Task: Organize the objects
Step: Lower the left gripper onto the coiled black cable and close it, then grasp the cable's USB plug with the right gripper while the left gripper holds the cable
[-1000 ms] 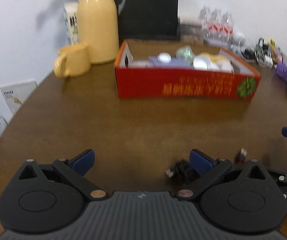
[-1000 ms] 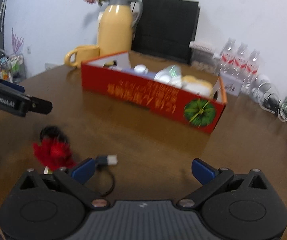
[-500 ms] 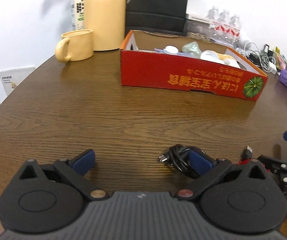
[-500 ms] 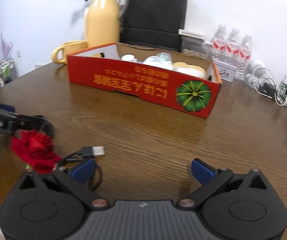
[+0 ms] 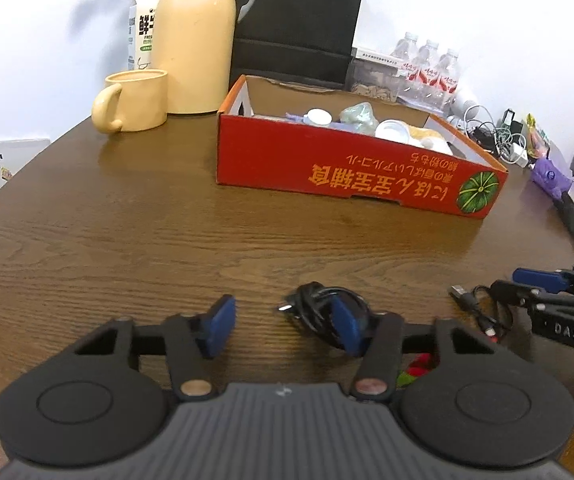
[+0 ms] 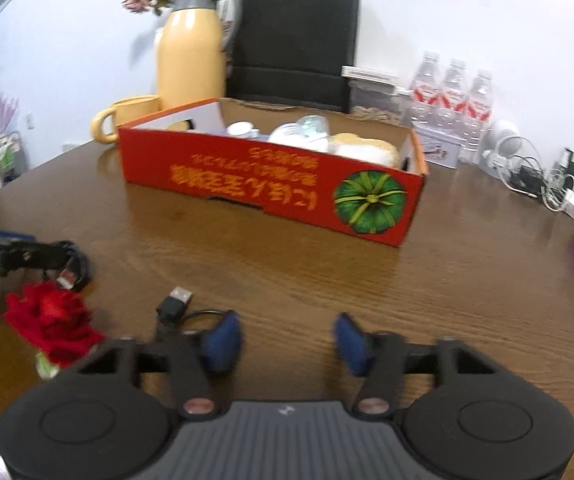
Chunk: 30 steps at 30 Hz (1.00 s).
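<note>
Two grippers hang low over the brown wooden table (image 5: 127, 240), and both have narrowed their fingers since half a second ago, when each stood wide.

From the left wrist view, the left gripper (image 5: 285, 322) is closing, yet nothing is gripped: bare wood lies between the blue pads, and the coiled black cable (image 5: 315, 308) sits at the right pad, lower centre of the frame, partly behind it. Whether that pad touches the coil I cannot tell. The right gripper (image 5: 527, 284) reaches in from the right edge beside a second black cable (image 5: 477, 304). The red cardboard box (image 5: 351, 172), holding small items, stands in the upper middle, with a yellow mug (image 5: 135, 100) and a tall yellow jug (image 5: 195, 36) to its upper left against the white wall.

From the right wrist view, the right gripper (image 6: 287, 336) is closing too, with only table between its pads. The USB cable (image 6: 175, 304) lies just outside the left pad, closer to it than before. A red artificial flower (image 6: 53, 322) rests at lower left, and the left gripper (image 6: 7, 254) enters at the left edge. Water bottles (image 6: 453, 92) and tangled chargers (image 6: 527, 172) crowd the far right.
</note>
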{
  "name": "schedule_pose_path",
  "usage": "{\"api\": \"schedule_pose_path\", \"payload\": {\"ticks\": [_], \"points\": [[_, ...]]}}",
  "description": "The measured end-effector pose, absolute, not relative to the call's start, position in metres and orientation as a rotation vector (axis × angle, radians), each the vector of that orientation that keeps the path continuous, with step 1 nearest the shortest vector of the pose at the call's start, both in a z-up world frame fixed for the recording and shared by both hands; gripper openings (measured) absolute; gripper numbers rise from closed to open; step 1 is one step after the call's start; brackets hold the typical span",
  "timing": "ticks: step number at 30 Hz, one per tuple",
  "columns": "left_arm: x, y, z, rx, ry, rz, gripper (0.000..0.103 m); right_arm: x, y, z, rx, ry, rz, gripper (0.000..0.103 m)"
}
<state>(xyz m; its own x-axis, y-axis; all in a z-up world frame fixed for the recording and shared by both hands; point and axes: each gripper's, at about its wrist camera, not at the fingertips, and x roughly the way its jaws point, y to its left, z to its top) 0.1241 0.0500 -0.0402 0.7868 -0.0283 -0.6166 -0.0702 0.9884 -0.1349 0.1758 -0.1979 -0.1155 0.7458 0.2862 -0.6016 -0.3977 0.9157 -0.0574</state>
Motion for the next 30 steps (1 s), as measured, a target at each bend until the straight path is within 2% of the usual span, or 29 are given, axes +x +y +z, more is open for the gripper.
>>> {"api": "schedule_pose_path", "payload": {"ticks": [1,2,5,9,12,15,18,19,21,27,30], "points": [[0.125,0.049,-0.04,-0.156,0.66,0.018,0.036,0.178,-0.2,-0.116,-0.181,0.625,0.375,0.028],[0.126,0.047,-0.04,-0.158,0.655,0.01,0.028,0.181,-0.202,-0.116,-0.175,0.626,0.371,0.026],[0.127,0.043,-0.039,-0.146,0.651,0.016,0.027,0.182,-0.204,-0.115,-0.158,0.627,0.376,0.026],[0.127,0.045,-0.038,-0.161,0.654,0.017,0.028,0.167,-0.202,-0.109,-0.138,0.586,0.446,0.034],[0.128,0.044,-0.038,-0.149,0.67,0.021,0.034,0.16,-0.193,-0.107,-0.149,0.588,0.499,0.039],[0.13,0.043,-0.041,-0.142,0.682,0.03,0.036,0.16,-0.182,-0.111,-0.176,0.62,0.506,0.039],[0.13,0.044,-0.042,-0.152,0.676,0.028,0.034,0.164,-0.179,-0.116,-0.169,0.631,0.495,0.036],[0.13,0.044,-0.042,-0.162,0.676,0.016,0.02,0.165,-0.18,-0.116,-0.158,0.634,0.498,0.024],[0.128,0.043,-0.042,-0.166,0.677,0.007,0.02,0.165,-0.181,-0.115,-0.159,0.632,0.495,0.011],[0.127,0.043,-0.038,-0.178,0.657,-0.001,0.018,0.161,-0.183,-0.113,-0.147,0.598,0.494,0.011],[0.127,0.043,-0.032,-0.185,0.631,-0.003,0.009,0.161,-0.184,-0.107,-0.137,0.565,0.493,0.011]]}}
